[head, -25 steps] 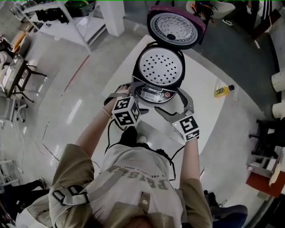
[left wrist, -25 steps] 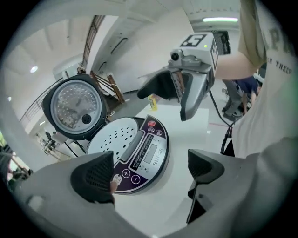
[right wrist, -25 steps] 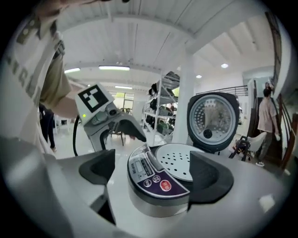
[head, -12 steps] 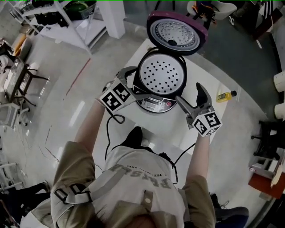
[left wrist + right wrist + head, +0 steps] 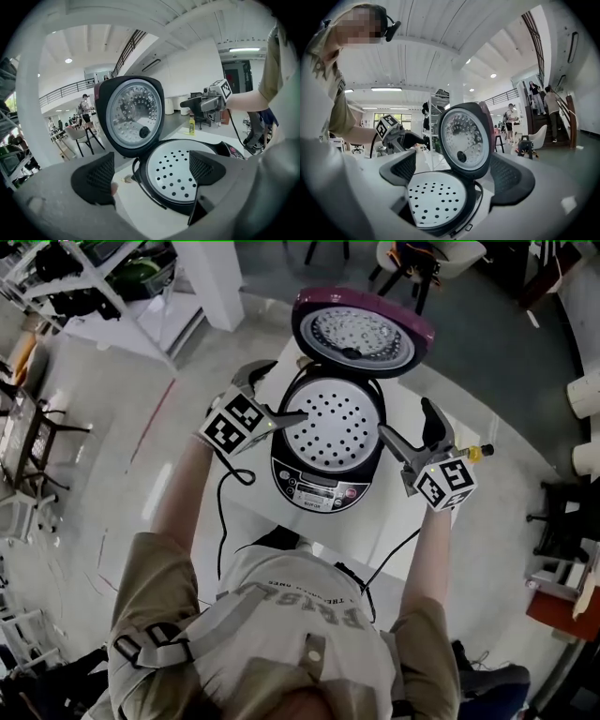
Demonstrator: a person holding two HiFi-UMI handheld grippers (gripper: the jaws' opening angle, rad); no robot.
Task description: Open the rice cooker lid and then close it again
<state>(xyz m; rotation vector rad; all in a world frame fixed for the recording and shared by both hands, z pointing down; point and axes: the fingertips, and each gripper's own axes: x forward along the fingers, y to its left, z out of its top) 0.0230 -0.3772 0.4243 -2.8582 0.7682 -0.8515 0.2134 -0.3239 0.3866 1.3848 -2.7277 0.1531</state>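
Observation:
The black rice cooker (image 5: 326,486) stands on the white table (image 5: 424,521), its purple-rimmed lid (image 5: 362,332) upright and open. Inside shows the perforated white steam plate (image 5: 330,426). My left gripper (image 5: 272,396) is open at the cooker's left rim, with nothing between its pads. On the other side my right gripper (image 5: 412,430) is open too and holds nothing. In the left gripper view the lid (image 5: 133,115) and plate (image 5: 180,168) lie beyond the open left gripper (image 5: 150,173). The right gripper view shows the lid (image 5: 464,140) past the open right gripper (image 5: 457,176).
A small yellow bottle (image 5: 473,431) lies on the table to the right of the cooker. White shelving (image 5: 122,287) stands at the upper left, and chairs stand beyond the table's far end. Cables hang from both grippers towards the person's body.
Both grippers have moved away from the cooker's front panel, up and apart, to the two sides of the open pot. The lid stays open and the jaws have kept their width.

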